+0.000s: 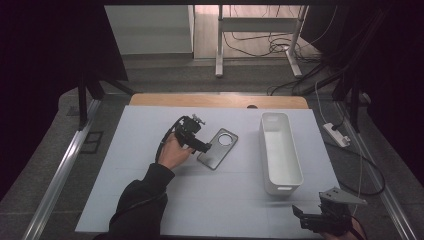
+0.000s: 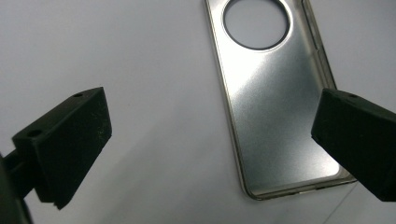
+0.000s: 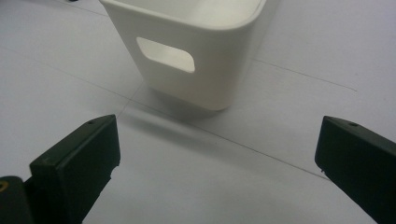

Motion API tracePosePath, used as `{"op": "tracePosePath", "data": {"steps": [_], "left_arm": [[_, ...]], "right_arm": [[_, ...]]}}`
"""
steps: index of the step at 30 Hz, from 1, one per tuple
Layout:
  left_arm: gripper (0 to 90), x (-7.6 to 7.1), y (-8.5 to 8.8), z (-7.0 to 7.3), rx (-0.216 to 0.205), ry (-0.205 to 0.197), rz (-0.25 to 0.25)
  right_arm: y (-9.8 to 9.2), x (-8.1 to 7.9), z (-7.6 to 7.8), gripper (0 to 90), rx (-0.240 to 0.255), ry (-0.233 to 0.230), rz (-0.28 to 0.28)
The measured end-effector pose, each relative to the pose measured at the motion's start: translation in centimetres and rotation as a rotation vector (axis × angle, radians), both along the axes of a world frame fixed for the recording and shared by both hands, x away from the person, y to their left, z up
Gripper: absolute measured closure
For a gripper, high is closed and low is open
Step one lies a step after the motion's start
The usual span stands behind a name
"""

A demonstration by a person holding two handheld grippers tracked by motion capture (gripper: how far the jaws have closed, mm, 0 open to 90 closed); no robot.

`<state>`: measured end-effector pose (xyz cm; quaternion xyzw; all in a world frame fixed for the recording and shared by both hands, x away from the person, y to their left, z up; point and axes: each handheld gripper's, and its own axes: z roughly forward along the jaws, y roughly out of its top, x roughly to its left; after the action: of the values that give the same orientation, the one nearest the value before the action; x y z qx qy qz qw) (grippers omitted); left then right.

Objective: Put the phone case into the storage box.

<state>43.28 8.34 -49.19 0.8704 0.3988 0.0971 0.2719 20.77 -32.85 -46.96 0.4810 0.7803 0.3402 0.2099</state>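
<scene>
High view: left gripper (image 1: 207, 148) released beside the phone case (image 1: 218, 148) near the table's (image 1: 150, 200) middle.
Left gripper view shows its jaws spread wide with nothing gripped, the metallic case flat on the table between them, nearer one jaw; right gripper (image 1: 307, 220) waits at the near right corner, jaws likewise wide and empty, facing the white bin's (image 1: 280, 152) handle end; bin stands along the right edge.

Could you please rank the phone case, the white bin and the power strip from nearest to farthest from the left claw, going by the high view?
From the left claw:
1. Phone case, lying flat right beside it.
2. White bin, farther right on the mat.
3. Power strip, off the table's right edge.
</scene>
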Motion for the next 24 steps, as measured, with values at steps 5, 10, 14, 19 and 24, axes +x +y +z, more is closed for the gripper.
{"op": "tracePosePath", "data": {"steps": [5,10,14,19,24], "left_arm": [[0.0,0.0,-0.3,-1.3,0.008,0.021,0.0],[0.0,-0.3,-0.9,-2.6,0.037,0.039,-0.009],[0.0,-0.2,-0.9,-3.2,0.048,0.054,-0.016],[0.0,-0.3,-0.9,-3.7,0.034,0.063,-0.01],[0.0,-0.3,-0.9,-3.7,0.037,0.073,-0.003]], "right_arm": [[0.0,0.0,0.0,0.3,0.001,0.001,0.0],[0.0,0.0,0.0,0.3,0.0,0.002,0.0],[0.0,0.0,0.0,0.3,0.001,0.003,0.001],[0.0,0.0,0.0,0.3,0.001,0.003,0.001],[0.0,0.0,0.0,0.3,0.002,0.003,0.0]]}}
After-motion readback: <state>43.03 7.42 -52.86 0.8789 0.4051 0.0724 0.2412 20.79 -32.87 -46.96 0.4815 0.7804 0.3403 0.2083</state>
